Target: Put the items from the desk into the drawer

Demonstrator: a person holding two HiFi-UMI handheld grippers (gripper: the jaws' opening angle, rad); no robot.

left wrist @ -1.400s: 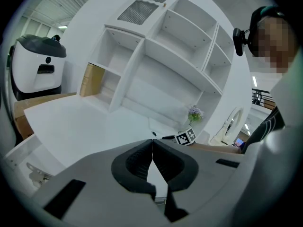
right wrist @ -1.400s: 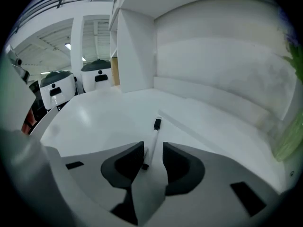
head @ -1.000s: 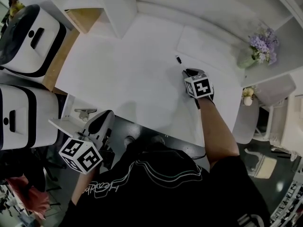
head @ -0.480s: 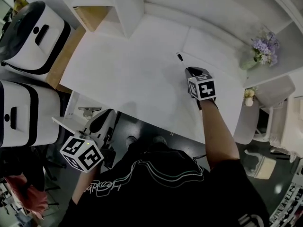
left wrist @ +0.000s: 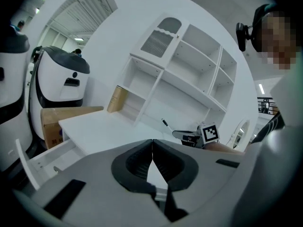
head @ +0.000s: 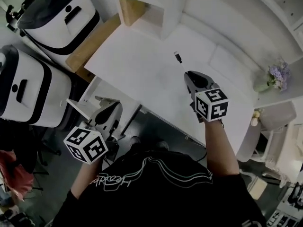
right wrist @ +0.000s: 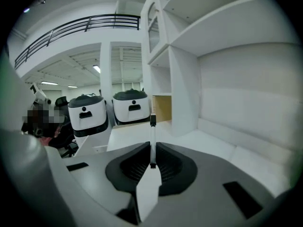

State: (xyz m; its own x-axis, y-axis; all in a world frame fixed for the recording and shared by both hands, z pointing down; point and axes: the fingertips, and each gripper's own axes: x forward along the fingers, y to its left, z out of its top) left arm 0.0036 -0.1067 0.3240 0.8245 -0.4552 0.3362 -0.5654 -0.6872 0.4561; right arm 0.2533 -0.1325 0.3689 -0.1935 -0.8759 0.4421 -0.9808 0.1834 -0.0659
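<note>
Clamping a pen (right wrist: 152,136) in its fingers, the right gripper (head: 188,74) hangs over the counter (head: 137,70); the left gripper (left wrist: 152,148), fingers together and empty, is beside the open drawer (head: 87,94), contents unclear.

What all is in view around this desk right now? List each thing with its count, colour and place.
desk: one, white, centre, top bare
drawer: one, white, pulled open under the desk's left end
pen: one, white with a black tip, lifted over the desk in the right gripper
shelf unit: one, white, along the desk's back
machines: two, white and black, left of the desk
brown box: one, between the machines and the desk
flowers: one bunch, purple, far right
left gripper: one, grey, over the drawer, fingers together, empty
right gripper: one, grey, over the desk, fingers shut on the pen
</note>
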